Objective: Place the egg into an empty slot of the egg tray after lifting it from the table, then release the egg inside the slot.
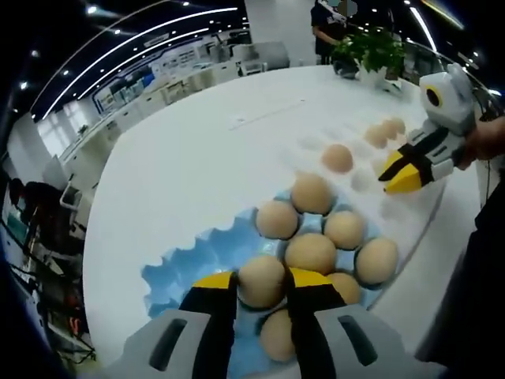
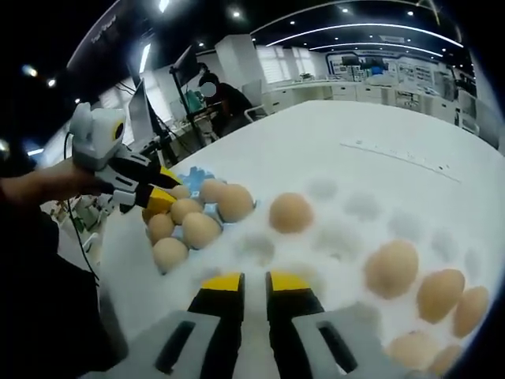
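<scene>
A blue egg tray (image 1: 181,268) holds several tan eggs. My left gripper (image 1: 261,283) is shut on one egg (image 1: 261,278), with a yellow-tipped jaw on each side of it, just above the tray's near slots. In the right gripper view the left gripper (image 2: 158,199) hangs over the same blue tray (image 2: 193,175) and its eggs. My right gripper (image 2: 252,283) has its jaws nearly together with nothing between them, over a white egg tray (image 2: 347,237). The left gripper view has the right gripper (image 1: 404,178) at the right, above that white tray (image 1: 359,181).
The white tray carries a lone egg (image 2: 290,212) and several more at its far end (image 2: 392,268). Both trays lie on a large white table (image 1: 197,150). A potted plant (image 1: 371,49) stands at the table's far edge, and a person stands beyond it.
</scene>
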`<state>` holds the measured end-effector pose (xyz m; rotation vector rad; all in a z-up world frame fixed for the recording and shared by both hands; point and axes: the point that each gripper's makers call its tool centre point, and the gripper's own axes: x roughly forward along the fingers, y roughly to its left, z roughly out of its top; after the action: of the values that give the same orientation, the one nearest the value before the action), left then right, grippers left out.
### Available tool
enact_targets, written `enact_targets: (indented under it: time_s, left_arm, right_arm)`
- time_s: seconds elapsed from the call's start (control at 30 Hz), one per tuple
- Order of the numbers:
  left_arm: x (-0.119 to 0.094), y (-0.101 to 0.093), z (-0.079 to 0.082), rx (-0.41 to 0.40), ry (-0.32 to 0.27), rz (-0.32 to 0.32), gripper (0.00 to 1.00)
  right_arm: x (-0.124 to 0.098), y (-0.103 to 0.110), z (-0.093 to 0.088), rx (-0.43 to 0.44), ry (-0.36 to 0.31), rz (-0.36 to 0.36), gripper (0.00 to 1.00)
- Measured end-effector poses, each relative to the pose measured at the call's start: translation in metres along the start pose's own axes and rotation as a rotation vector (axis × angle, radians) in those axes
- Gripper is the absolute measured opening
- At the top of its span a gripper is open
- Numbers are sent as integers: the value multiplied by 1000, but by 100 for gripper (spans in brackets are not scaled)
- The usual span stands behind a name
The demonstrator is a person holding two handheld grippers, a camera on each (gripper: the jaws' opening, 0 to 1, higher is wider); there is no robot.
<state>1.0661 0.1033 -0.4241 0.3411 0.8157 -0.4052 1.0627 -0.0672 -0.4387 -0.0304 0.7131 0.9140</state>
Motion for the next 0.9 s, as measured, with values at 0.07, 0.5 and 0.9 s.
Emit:
enact_targets:
  time_s: [0.07, 0.5, 0.9]
  left_arm:
    - [0, 0, 0, -5, -1, -2, 25]
    - [0, -1, -1, -7, -8, -1, 25]
    - [-12, -1, 8, 73, -67, 18, 37]
  right_arm:
    - [0, 0, 0, 2, -2, -1, 11]
    - [0, 0, 0, -5, -5, 1, 11]
    - [1, -1, 0, 2, -7, 2, 11]
